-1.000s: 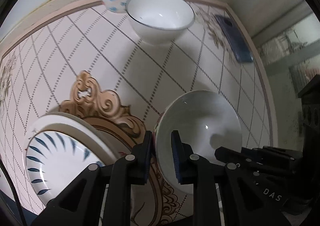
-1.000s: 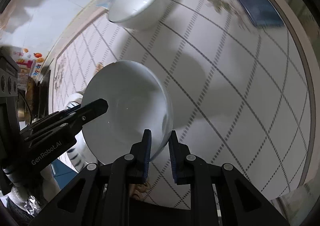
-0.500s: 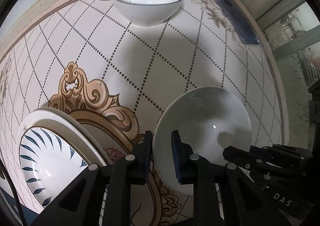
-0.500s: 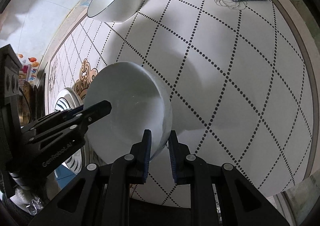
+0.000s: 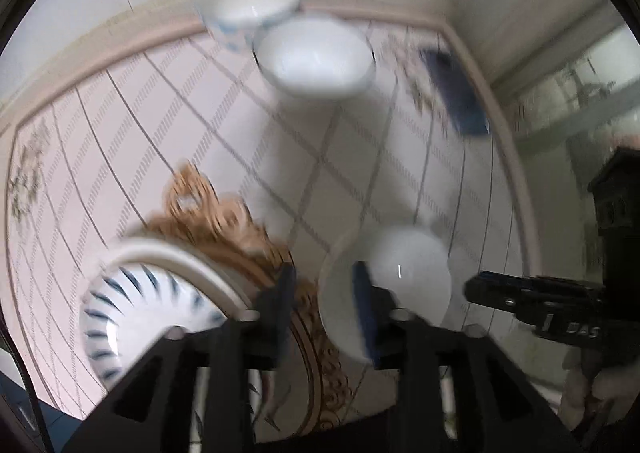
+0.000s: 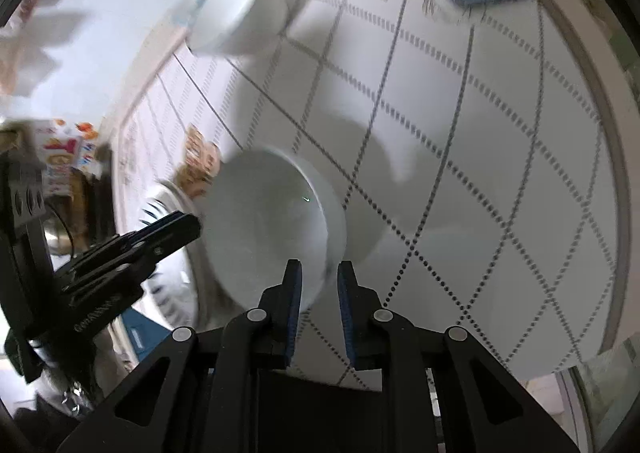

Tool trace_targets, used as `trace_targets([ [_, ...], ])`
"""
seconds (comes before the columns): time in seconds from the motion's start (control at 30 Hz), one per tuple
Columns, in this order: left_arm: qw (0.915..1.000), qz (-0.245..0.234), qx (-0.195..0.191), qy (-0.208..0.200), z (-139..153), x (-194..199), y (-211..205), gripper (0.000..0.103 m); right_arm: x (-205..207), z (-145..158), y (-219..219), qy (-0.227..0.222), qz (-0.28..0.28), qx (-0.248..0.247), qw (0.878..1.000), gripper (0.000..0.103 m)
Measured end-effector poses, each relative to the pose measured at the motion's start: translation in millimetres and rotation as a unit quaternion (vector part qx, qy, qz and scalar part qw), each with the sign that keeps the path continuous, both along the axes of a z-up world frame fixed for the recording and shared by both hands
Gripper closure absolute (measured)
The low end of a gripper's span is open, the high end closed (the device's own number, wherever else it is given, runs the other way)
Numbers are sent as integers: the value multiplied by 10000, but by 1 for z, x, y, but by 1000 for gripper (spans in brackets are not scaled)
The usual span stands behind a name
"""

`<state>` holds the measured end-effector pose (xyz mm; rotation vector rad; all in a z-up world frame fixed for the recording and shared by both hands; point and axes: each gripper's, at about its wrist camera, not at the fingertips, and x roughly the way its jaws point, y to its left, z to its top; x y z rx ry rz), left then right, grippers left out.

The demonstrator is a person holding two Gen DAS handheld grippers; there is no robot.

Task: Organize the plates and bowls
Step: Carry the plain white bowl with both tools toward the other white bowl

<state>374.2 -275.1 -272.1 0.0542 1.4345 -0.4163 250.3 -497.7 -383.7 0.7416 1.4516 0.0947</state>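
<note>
right wrist: jaws narrowly parted astride white bowl [image 6: 276, 229] rim.

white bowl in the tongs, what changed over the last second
The left tongs opened, letting go of the white bowl at its rim. The right tongs stay clamped on the opposite rim. The back bowls and the striped plate are unchanged.

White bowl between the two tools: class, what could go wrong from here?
1. The white bowl is tilted and pinched only at its rim by the right tool. The left tool has its jaws apart around the opposite rim, so the bowl may slip or swing.
2. The striped plate lies close beside it and could get knocked.
3. Both views are blurred, which suggests fast motion.
</note>
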Motion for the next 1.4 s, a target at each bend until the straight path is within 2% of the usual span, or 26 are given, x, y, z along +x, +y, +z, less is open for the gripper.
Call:
trace_targets([
  [0.03,9999,127,-67,-77,4,14,2,54,8,10,-8,-123,-85,6,9999,67],
  [0.1,9992,355,-60,-199,4,37,5,54,26,23,-20,-407,-231,85,9989,51],
  [0.23,9954,942,-181,-8,-20,96,13,54,84,28,-36,-907,-472,-53,9947,49],
  [0.3,9938,1094,-166,82,-35,120,12,54,111,20,-40,-964,-595,-52,9935,49],
  [0.43,9941,1077,-78,127,-55,145,3,54,163,-9,-39,-793,-755,180,9938,49],
  [0.53,9944,1038,-23,211,-68,157,-2,54,180,-27,-39,-671,-849,424,9932,49],
  [0.57,9944,1029,4,257,-72,160,-4,54,185,-34,-39,-629,-884,497,9928,49],
  [0.6,9943,1028,34,271,-75,163,-4,60,187,-37,-38,-592,-910,519,9927,50],
  [0.63,9945,1010,51,256,-75,163,-7,77,191,-41,-37,-583,-942,532,9924,51],
  [0.67,9951,952,66,267,-77,165,-9,84,193,-44,-36,-589,-952,532,9923,59],
  [0.7,9954,905,88,289,-79,165,-10,90,196,-46,-35,-584,-937,500,9926,74],
  [0.8,9964,801,277,82,-76,161,-14,92,200,-47,-28,-601,-846,267,9942,85],
  [1.0,9962,826,281,-7,-71,157,-15,92,208,-45,-18,-665,-637,-48,9957,86],
  [1.13,9965,755,310,-189,-57,150,-14,92,211,-45,-13,-657,-569,-148,9961,86],
  [1.4,9972,588,138,-444,-23,122,-12,92,185,-15,-15,-811,-420,-280,9954,86],
])
